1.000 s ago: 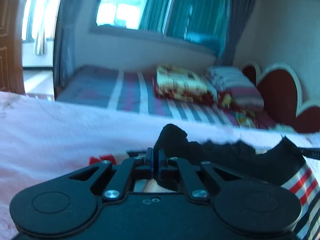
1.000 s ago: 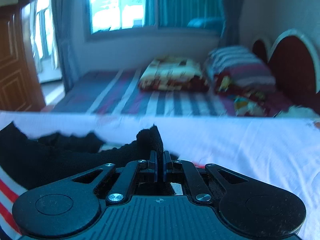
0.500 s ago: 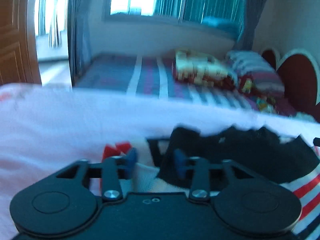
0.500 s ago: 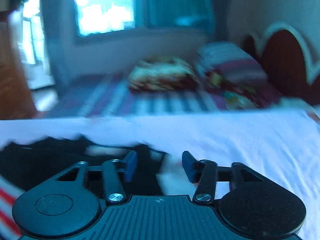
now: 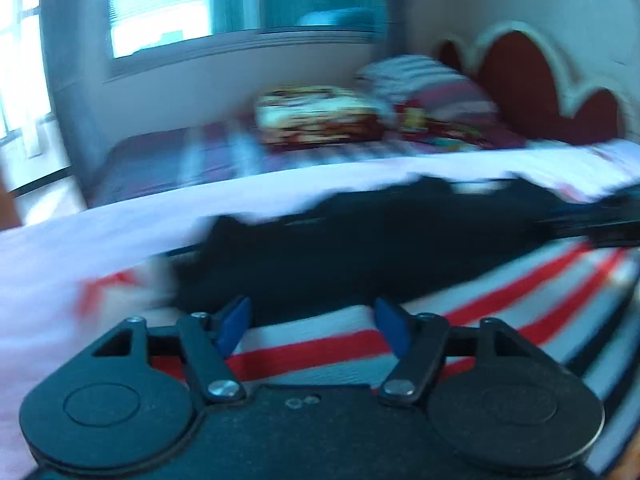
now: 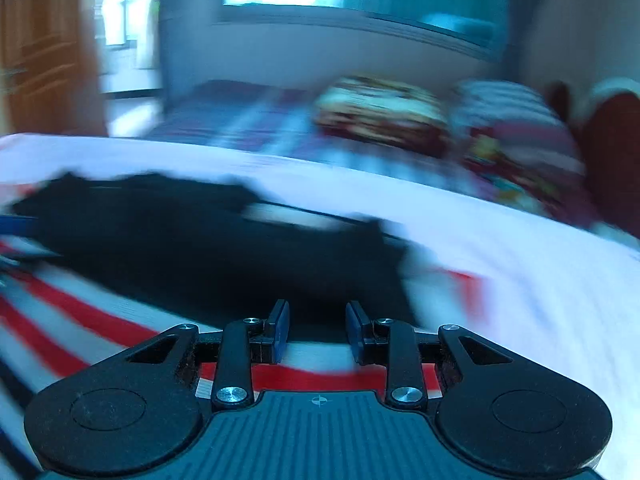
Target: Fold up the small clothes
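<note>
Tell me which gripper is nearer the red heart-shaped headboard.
Right. The headboard stands at the right end of the bed, and the right gripper hangs over the right end of the garment. The left gripper is over its left end, farther away.

A small striped garment with red, white and dark bands lies flat on the white sheet. A black part is folded across its far edge, lying rumpled over the stripes; blur hides finer detail.

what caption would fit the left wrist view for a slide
Open left gripper above a striped garment whose black part lies folded across it on a white sheet.
</note>
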`<action>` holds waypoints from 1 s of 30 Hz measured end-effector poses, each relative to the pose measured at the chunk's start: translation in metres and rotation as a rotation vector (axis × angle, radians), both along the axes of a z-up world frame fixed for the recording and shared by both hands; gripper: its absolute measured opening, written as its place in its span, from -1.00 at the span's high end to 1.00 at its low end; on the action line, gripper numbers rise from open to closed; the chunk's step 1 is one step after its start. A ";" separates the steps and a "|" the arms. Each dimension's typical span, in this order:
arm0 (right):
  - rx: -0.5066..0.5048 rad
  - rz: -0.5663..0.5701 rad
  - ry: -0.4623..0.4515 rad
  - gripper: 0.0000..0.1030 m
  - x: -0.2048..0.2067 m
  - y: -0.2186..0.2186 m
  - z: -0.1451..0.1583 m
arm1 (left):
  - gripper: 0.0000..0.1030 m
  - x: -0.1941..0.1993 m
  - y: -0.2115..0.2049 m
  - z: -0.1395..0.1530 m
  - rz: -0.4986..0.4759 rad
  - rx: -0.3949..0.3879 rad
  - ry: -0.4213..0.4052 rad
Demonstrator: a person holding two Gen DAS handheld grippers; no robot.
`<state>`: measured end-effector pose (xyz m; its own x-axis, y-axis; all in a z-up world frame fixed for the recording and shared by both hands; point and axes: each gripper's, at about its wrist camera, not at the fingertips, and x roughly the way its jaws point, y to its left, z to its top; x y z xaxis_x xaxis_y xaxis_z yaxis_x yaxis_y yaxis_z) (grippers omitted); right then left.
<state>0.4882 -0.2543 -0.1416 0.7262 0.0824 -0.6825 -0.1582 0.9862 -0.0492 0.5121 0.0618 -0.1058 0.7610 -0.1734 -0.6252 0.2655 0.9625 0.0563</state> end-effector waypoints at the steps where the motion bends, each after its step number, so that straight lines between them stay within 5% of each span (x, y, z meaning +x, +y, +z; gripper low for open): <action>1: -0.009 -0.023 0.001 0.44 -0.001 -0.013 0.000 | -0.32 0.001 0.012 0.000 0.031 -0.007 -0.002; 7: 0.054 -0.028 -0.026 0.44 -0.013 -0.005 0.021 | -0.15 -0.006 0.006 0.015 0.062 0.027 -0.011; 10: 0.102 0.075 -0.050 0.43 -0.032 0.021 0.029 | -0.23 -0.032 -0.014 0.032 0.004 -0.048 -0.067; 16: 0.080 0.208 0.008 0.43 -0.055 0.074 0.011 | -0.26 -0.052 -0.064 0.013 -0.077 -0.033 0.000; 22: 0.000 -0.023 0.026 0.44 -0.074 -0.001 0.007 | -0.41 -0.059 -0.005 0.005 0.064 0.005 0.024; 24: 0.031 -0.021 0.029 0.44 -0.083 -0.022 0.009 | -0.41 -0.061 0.011 0.006 0.091 -0.027 0.040; 27: 0.050 -0.019 -0.019 0.43 -0.098 -0.011 0.029 | -0.19 -0.071 -0.008 0.018 0.113 -0.001 0.024; 30: 0.138 0.054 -0.032 0.43 -0.120 0.019 0.036 | -0.22 -0.094 -0.042 0.027 0.040 -0.048 -0.003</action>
<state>0.3680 -0.2352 -0.1060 0.7392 0.2132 -0.6388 -0.2115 0.9741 0.0804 0.4185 0.0195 -0.0789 0.7698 -0.1724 -0.6146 0.2265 0.9740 0.0105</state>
